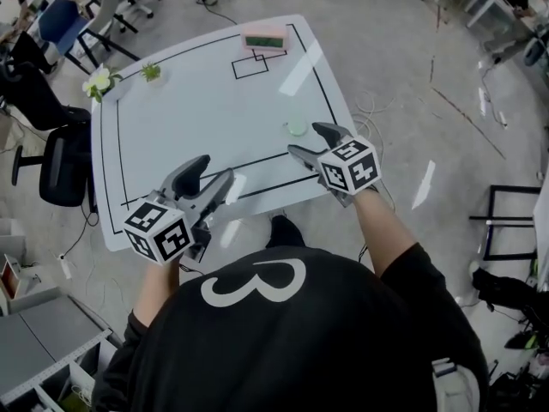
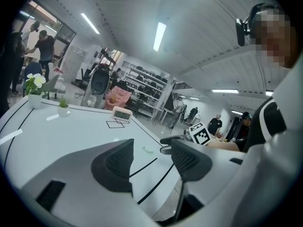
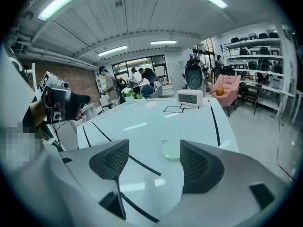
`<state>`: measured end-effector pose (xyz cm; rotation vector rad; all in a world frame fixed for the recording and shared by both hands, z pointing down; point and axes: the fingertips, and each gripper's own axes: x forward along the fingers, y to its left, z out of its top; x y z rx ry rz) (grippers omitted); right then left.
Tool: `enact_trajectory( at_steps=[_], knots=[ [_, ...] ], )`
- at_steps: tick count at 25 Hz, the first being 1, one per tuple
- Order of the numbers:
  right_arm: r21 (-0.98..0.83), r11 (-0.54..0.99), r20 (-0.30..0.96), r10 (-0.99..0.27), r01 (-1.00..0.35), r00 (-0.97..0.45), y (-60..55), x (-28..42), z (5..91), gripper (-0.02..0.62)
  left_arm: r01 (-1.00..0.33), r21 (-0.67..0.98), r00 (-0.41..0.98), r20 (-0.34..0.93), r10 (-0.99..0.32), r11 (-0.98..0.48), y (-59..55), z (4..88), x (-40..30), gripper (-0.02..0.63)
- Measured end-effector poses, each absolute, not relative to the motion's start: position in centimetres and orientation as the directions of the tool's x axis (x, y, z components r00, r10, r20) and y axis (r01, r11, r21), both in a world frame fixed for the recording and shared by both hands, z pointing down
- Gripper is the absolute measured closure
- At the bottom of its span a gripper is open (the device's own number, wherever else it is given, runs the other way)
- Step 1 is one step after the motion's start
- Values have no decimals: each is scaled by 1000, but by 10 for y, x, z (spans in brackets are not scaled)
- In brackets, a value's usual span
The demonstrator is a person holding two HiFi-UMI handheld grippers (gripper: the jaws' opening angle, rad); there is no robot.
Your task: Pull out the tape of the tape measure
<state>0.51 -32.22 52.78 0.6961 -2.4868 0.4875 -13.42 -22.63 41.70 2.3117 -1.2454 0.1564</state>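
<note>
1. Evidently the task is at its approach step. The tape measure (image 1: pixel 297 128), a small pale green round case, lies untouched on the white table (image 1: pixel 171 136), right of centre in the head view, and no tape shows outside it.
2. The right gripper (image 1: pixel 304 140) sits at centre right of the head view, just beside the case. Its own view shows the jaws spread wide with nothing between the pads (image 3: pixel 113 162). The case (image 3: pixel 170 151) lies on the table beyond them, a little right of the gap's middle.
3. The left gripper (image 1: pixel 214 174) hovers at the lower left of the head view, over the table's near edge and well apart from the case. Its jaws are released and empty, and in its own view the case (image 2: pixel 147 149) is only a faint spot past the gap.
4. A clock (image 1: pixel 265 40) at the top centre, a flower pot (image 1: pixel 100 82) and a small plant (image 1: pixel 152 73) at the upper left stand clear of the work.
5. Next move, as I judge it: one gripper must clamp the case to steady it — the right is nearest. The other must then pinch the tape's end tab and draw it away. A small loop seems to sit on the case's far side in the right gripper view, though it is too small to be sure.
</note>
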Motion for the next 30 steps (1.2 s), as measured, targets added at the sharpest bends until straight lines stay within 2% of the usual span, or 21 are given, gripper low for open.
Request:
enact_trajectory(
  at_steps=[14,26,30],
  knots=[
    [-151,801,673,-346,-579,-654,-364,-6,583,279,-808,407,567,346,-747,-425,-261,430,-153,376],
    [-66,817,726,-354,-572,-589,-366,-5,593,305,-801,420,577,353,-737,-425,-273,439,-153,394],
    [-61,819,741,-346,-571,-576,-365,-5,593,371,-804,423,574,369,-731,-418,-269,444,-154,400]
  ],
)
